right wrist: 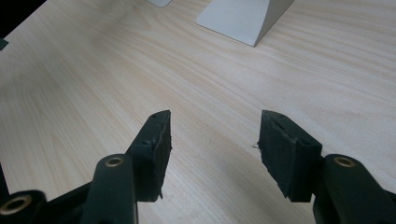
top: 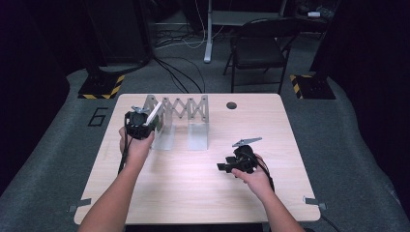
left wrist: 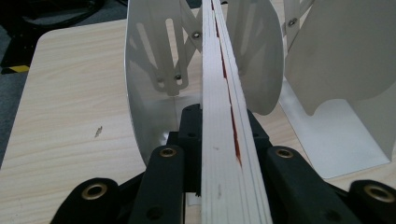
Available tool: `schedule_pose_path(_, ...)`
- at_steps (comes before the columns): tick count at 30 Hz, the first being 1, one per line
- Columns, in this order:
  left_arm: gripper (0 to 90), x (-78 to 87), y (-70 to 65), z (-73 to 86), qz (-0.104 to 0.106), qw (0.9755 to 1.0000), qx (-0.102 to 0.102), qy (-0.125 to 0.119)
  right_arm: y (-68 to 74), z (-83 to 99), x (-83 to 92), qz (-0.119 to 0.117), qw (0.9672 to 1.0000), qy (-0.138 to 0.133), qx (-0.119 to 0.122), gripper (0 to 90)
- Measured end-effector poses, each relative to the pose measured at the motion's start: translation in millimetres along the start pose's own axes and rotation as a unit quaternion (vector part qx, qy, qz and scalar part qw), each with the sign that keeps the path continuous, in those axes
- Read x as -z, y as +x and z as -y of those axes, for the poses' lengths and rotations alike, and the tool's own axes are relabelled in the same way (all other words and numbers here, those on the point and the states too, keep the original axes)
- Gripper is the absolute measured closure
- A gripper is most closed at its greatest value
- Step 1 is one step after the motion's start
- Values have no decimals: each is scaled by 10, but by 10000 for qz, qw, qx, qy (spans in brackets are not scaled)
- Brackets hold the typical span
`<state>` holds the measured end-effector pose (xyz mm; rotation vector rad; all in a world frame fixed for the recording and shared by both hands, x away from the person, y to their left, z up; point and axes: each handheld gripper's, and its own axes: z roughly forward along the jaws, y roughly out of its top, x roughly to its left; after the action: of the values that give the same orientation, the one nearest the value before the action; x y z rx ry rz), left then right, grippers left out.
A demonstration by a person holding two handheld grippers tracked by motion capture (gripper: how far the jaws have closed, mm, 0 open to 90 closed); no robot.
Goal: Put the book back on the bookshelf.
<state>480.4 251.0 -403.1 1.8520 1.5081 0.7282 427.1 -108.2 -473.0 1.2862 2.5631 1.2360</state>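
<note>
Wood tabletop (top: 193, 193) under both hands. My right gripper (right wrist: 212, 140) sits low at 4 o'clock, fingers spread, nothing between. Left gripper (top: 140, 124) at 10 o'clock, fingers pinching a thin white book (left wrist: 229, 140), edge-on at the accordion file rack (top: 186, 113).

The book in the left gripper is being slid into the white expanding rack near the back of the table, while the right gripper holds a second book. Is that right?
Not quite. The right gripper holds nothing: the right gripper view shows its jaws apart over bare table. The rest stands: the left gripper is clamped on the book, edge-on at the white rack.
</note>
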Motion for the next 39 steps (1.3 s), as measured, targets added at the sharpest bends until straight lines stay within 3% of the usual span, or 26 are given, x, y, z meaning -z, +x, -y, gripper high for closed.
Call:
schedule_pose_path(14, 756, -111, -20, 42, -54, 9998, -55, 195, -6, 2, 1, 10, 10000, 4, 11, 440)
schedule_pose_path(22, 755, -141, 3, 94, -54, 9998, 111, 139, -7, 3, -5, 0, 10000, 4, 33, 439)
schedule_pose_path(31, 746, -238, 4, 121, -154, 9990, 16, 418, -5, 2, -3, 3, 10000, -9, 45, 439)
schedule_pose_path(39, 747, -265, -4, 116, -165, 9991, 19, 393, -13, 4, 8, 13, 10000, 3, 11, 439)
